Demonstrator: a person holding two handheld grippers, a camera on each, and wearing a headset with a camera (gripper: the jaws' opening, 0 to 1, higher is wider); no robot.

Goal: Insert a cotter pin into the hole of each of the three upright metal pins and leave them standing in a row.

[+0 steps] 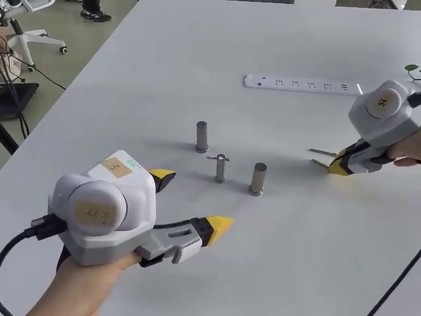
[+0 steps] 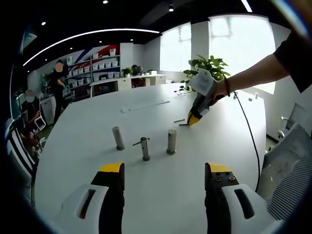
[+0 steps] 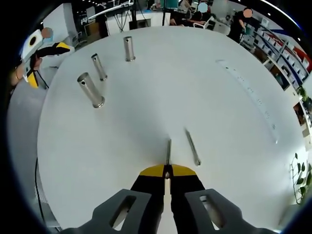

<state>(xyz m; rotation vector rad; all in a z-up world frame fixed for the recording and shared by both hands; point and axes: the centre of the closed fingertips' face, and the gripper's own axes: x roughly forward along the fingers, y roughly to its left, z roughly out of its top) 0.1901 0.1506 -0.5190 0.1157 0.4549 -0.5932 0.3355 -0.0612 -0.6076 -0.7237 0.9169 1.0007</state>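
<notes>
1. Taking in a broad white table (image 1: 276,250) in an open office, with a power strip (image 1: 302,84) lying along the far side.
2. Spotting the left pin (image 1: 202,136), middle pin (image 1: 220,168) and right pin (image 1: 258,178) mid-table, all upright in a slanting row, each a short grey metal cylinder on a slightly wider foot.
3. Noting a fitted cotter pin (image 1: 218,158) sticking crosswise through the top of the middle pin.
4. Finding the left gripper (image 1: 194,199) hovering in front of the row, yellow-tipped jaws spread wide, gripping nothing.
5. Catching the right gripper (image 3: 167,171) well off to the right of the row, jaws pinched narrow on a thin held cotter pin (image 3: 168,151) pointing straight ahead, close to the tabletop.
6. Picking out a loose cotter pin (image 3: 192,146) lying flat just beside it.
</notes>
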